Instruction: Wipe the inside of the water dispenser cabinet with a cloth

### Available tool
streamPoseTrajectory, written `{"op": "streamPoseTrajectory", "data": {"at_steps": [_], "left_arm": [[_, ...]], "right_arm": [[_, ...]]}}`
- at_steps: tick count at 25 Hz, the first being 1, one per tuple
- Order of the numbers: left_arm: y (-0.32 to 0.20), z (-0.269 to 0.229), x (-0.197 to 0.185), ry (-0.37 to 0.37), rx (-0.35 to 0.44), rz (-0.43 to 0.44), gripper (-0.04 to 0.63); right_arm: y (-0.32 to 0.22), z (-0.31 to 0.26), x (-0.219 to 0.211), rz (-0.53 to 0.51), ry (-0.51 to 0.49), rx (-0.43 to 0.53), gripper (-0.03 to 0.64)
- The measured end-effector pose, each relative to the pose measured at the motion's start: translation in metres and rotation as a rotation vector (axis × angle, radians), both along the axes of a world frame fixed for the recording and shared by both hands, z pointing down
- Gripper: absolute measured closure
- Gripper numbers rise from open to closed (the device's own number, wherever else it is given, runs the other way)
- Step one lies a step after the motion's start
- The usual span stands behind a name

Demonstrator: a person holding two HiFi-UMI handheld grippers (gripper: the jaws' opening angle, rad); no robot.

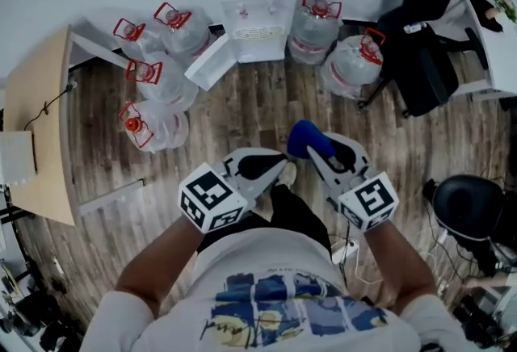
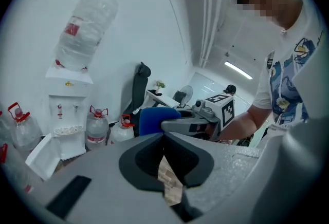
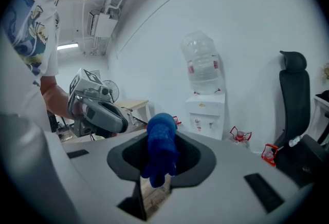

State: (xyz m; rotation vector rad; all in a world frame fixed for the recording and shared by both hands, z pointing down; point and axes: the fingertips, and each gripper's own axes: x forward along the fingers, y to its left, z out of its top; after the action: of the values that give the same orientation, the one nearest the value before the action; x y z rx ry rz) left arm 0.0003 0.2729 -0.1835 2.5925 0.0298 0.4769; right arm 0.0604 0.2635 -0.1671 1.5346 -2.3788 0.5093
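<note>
— Standing on the wood floor (image 1: 242, 108), what do you grip?
— Your right gripper (image 1: 313, 152) has its fingers (image 3: 198, 159) clamped on the blue cloth (image 3: 160, 148). Your left gripper (image 1: 277, 173) shows its fingers (image 2: 136, 159) pressed together, empty.
— And the water dispenser (image 1: 252, 11)?
— Well apart from you, against the wall, its lower door (image 1: 212, 61) open, water bottles (image 1: 347, 64) on either side.

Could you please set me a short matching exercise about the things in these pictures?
1. blue fuzzy cloth
2. white water dispenser
3. black office chair
4. left tongs

a. shut, nothing between them
b. lower door swung open
c. gripped in the right tongs
d. right of the dispenser in the head view

Pairs: 1-c, 2-b, 3-d, 4-a
</note>
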Motion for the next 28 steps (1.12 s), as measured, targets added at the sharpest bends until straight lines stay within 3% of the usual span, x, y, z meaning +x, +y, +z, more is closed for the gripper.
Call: {"op": "streamPoseTrajectory", "data": {"at_steps": [6,15,22,28], "left_arm": [[-0.029,0.016,0.029,-0.019,-0.025,-0.078,0.594],[-0.066,0.044,0.029,0.007,-0.052,-0.058,0.594],[-0.11,0.1,0.022,0.007,-0.058,-0.067,0.594],[-0.149,0.158,0.031,-0.002,-0.064,-0.14,0.594]], "right_arm": [[-0.057,0.027,0.029,-0.084,-0.023,-0.023,0.522],[-0.131,0.069,0.025,-0.103,0.017,-0.07,0.522],[-0.203,0.127,0.003,-0.149,0.042,-0.077,0.522],[-0.257,0.203,-0.002,-0.206,0.041,-0.082,0.522]]}}
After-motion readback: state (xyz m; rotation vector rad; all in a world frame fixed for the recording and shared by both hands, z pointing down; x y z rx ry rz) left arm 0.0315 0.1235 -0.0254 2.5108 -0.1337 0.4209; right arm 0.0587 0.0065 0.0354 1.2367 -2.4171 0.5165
